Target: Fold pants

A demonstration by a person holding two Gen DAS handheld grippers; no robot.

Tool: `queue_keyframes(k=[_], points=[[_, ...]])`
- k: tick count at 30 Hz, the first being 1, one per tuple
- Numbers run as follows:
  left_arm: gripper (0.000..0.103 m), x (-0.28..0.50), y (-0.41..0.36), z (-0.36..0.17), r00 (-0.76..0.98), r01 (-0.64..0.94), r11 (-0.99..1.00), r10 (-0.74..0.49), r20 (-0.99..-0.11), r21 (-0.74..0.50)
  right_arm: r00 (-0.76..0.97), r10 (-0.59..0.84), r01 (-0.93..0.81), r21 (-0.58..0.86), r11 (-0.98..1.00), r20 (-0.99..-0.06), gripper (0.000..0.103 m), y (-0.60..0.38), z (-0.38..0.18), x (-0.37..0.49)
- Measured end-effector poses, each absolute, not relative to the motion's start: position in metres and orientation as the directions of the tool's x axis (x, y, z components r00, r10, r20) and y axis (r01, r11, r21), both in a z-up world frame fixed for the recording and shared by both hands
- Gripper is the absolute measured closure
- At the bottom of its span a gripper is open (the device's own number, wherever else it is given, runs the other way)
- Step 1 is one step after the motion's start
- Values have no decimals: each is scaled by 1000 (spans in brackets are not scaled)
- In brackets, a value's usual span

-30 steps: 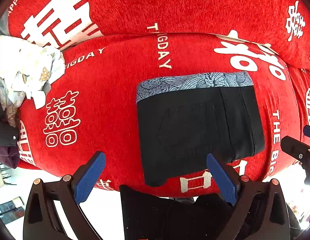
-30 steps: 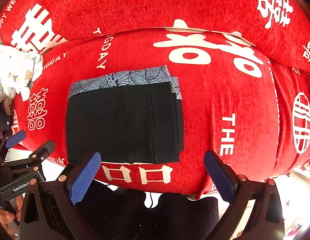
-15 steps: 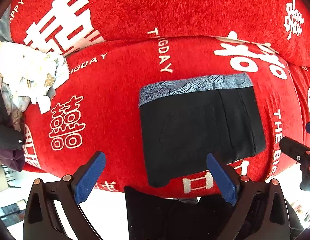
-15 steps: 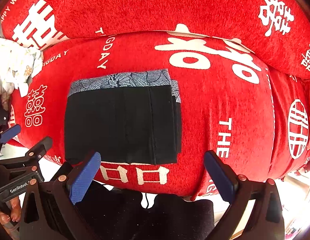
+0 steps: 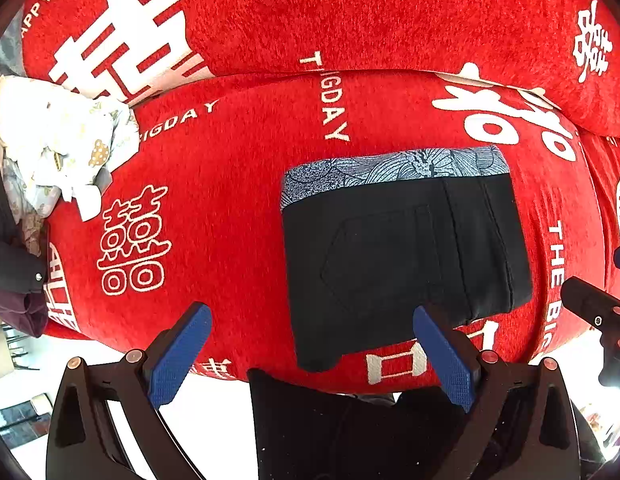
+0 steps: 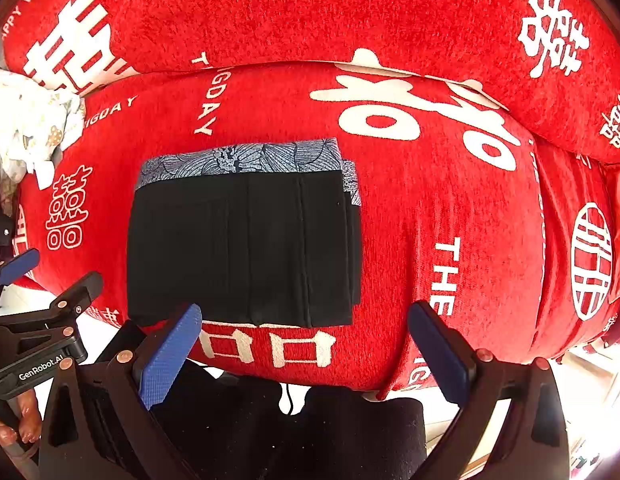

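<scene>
The black pants (image 5: 402, 256) lie folded into a compact rectangle on the seat cushion of a red sofa (image 5: 238, 208). The far edge of the pants shows a grey-blue band with a flower pattern (image 6: 238, 160), and a back pocket is visible on the top layer in the left wrist view. The near edge of the pants reaches close to the front edge of the cushion.

The left gripper (image 5: 310, 354) hangs in front of the sofa, near this front edge, and its jaws are wide apart with nothing between them. The blue pads (image 5: 178, 356) do not touch the pants. The right gripper (image 6: 302, 350) is at a similar place just to the right, also with jaws wide apart and holding nothing.

The sofa cover carries white Chinese characters and English words such as "BIGDAY" (image 5: 334, 104). At the left end of the seat lies a crumpled white cloth with a small pattern (image 5: 58, 148). Beside it, at the left border, a dark purple garment (image 5: 14, 280) hangs.
</scene>
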State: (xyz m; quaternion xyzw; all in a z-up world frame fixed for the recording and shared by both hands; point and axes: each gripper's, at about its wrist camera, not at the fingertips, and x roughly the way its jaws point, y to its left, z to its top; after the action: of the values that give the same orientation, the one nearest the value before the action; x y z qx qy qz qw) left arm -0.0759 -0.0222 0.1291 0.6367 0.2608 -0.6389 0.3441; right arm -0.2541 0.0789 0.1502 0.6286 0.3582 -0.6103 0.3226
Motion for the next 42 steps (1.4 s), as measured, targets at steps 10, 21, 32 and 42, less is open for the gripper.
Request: queue_keyframes(k=[10,21,32,42], points=[[2,-74,-21,131,49,770,-629,-116,-992,111,-23,59,849,-51,-526,-998,0,76,151,-249],[2,-73,-21,131,50,771,-627,-115,-992,112,-22,57,848,-49,-528,-998,0,75,152,-249],[2,-72,-19,130,47,764,-636,-118,-992,111,-20,58,844,-48,-533,-998,0,75,152,-247],[2,-72,-23,129,48,766,-634,-112,-993,109,-21,59,843,-49,-535,-998,0,74,151,-246]])
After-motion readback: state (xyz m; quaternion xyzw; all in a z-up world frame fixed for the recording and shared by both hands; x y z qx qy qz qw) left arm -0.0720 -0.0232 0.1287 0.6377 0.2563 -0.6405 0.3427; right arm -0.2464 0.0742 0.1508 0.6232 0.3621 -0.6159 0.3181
